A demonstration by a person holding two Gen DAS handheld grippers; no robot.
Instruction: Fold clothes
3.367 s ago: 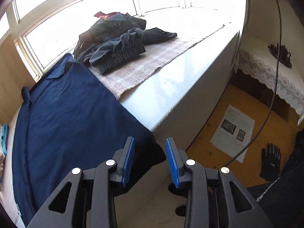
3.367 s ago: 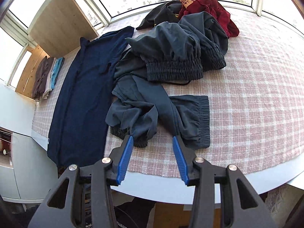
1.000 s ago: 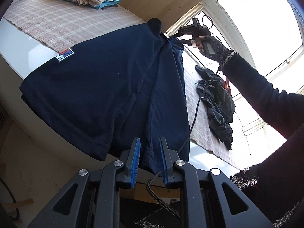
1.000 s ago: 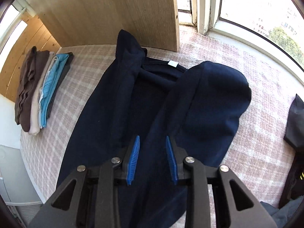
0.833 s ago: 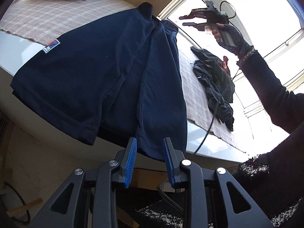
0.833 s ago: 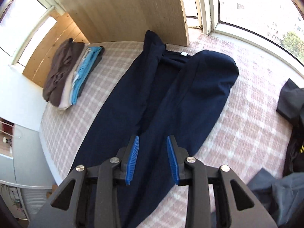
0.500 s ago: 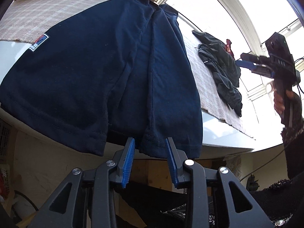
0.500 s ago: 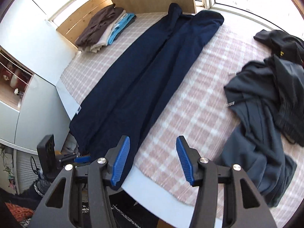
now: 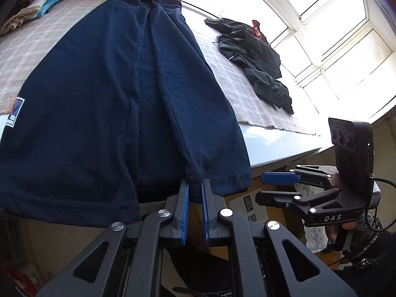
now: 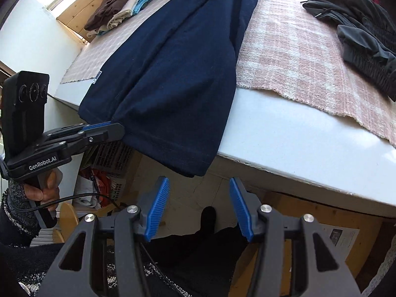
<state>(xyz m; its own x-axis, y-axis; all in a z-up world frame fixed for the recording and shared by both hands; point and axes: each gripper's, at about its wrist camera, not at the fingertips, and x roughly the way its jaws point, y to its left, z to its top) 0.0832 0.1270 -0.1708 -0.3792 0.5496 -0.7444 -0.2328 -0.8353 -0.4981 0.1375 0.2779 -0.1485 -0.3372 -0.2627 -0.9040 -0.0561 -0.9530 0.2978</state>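
A navy shirt [image 9: 111,86] lies lengthwise on the table with both sides folded inward; its hem hangs over the front edge. My left gripper [image 9: 195,185] is shut on the middle of that hem, with fabric pinched between the blue pads. The right wrist view shows the same shirt [image 10: 173,61] and the left gripper [image 10: 118,126] at the hem, held by a gloved hand. My right gripper [image 10: 199,184] is open just below the hem's right corner and touches nothing. In the left wrist view the right gripper [image 9: 261,187] hovers to the right of the hem.
A heap of dark grey clothes [image 10: 358,24] lies on the plaid cloth [image 10: 297,49] to the right. A folded stack [image 10: 123,7] sits at the far left. The white table edge [image 10: 297,143] juts out in front. A laundry basket [image 10: 109,153] stands underneath.
My left gripper closed on the hem of the shirt. My right gripper swung from above the table down below the front edge, near the hem's right corner, and stayed open.
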